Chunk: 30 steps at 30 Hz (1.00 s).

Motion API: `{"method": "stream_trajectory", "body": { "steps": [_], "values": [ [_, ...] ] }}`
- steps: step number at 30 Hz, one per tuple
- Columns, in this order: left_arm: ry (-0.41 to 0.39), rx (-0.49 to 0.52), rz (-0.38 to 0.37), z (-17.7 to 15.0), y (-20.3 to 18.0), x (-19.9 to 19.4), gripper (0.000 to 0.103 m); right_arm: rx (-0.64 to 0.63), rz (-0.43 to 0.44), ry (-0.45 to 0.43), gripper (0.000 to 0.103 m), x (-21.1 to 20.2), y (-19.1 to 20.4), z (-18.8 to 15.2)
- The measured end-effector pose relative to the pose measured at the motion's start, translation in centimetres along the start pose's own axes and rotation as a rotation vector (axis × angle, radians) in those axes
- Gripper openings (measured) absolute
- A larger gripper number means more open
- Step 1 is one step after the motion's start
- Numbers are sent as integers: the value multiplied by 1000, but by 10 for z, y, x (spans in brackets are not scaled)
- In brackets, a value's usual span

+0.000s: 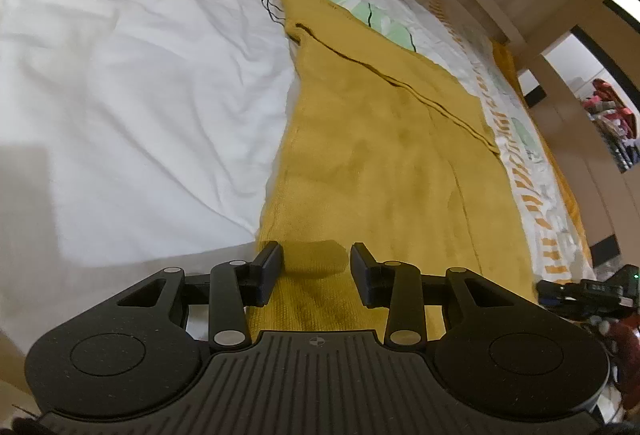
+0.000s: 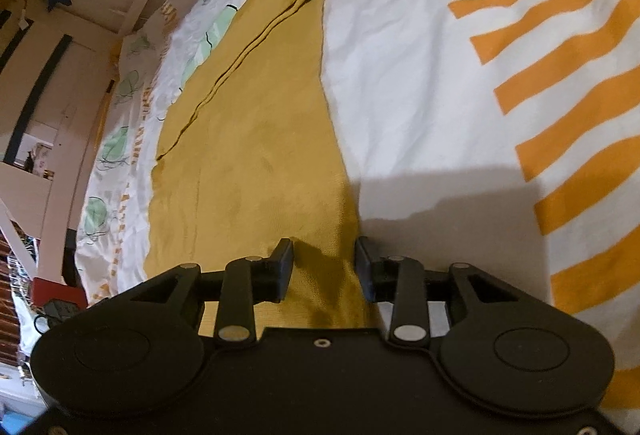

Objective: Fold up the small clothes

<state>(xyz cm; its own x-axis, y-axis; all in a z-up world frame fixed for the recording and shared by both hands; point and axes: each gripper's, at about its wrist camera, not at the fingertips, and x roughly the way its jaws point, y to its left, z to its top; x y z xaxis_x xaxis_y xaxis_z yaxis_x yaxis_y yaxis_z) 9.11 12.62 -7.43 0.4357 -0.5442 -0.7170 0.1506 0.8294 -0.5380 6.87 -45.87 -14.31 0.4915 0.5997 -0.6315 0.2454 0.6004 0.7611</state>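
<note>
Both tongs, left tongs (image 1: 316,271) and right tongs (image 2: 325,267), were partly open, gripping nothing, straddling the mustard knit garment (image 1: 372,155) edge; I'd pinch both corners evenly before folding away across the bed (image 1: 140,75).

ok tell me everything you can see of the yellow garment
The yellow garment is mustard, soft and knit-looking, lying flat on the white patterned bed cover. It runs long and narrow away from both cameras, with a folded edge or seam running along its length. Its near end lies between the open fingers of the left tool and right tool, unpinched.
</note>
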Motion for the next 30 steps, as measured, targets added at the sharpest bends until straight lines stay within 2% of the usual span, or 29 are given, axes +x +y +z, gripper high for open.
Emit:
{"method": "stream_trajectory", "body": {
  "steps": [2,5,7,8,9,12,14,16,22,26,28,30],
  "values": [
    [2,-11,-2,-1,1,-4,36,-1,3,3,46,-1,1,-1],
    [-67,-46,39,-1,5,-16,36,-1,5,3,46,-2,1,-2],
    [-118,-42,135,0,5,-25,36,-1,4,4,46,-2,0,-2],
    [-125,-50,157,1,6,-27,36,-1,4,4,46,-3,0,-2],
    [-121,-68,148,1,10,-28,36,-1,4,3,46,-3,0,-2],
    [-45,-116,90,3,19,-20,38,2,7,3,46,-3,0,-2],
    [-33,-93,78,4,16,-16,45,4,9,4,46,-3,0,-3],
    [-25,-65,62,5,11,-12,59,3,10,4,47,-4,0,-3],
    [-17,3,44,9,0,2,68,-2,19,5,50,-3,1,-4],
    [-27,5,20,10,2,4,66,-5,27,2,53,-1,3,-5],
    [-16,-5,-5,10,4,2,46,-6,28,2,53,-1,3,-5],
    [15,-33,-44,7,8,2,40,-4,29,2,53,-1,3,-5]
  ]
}}
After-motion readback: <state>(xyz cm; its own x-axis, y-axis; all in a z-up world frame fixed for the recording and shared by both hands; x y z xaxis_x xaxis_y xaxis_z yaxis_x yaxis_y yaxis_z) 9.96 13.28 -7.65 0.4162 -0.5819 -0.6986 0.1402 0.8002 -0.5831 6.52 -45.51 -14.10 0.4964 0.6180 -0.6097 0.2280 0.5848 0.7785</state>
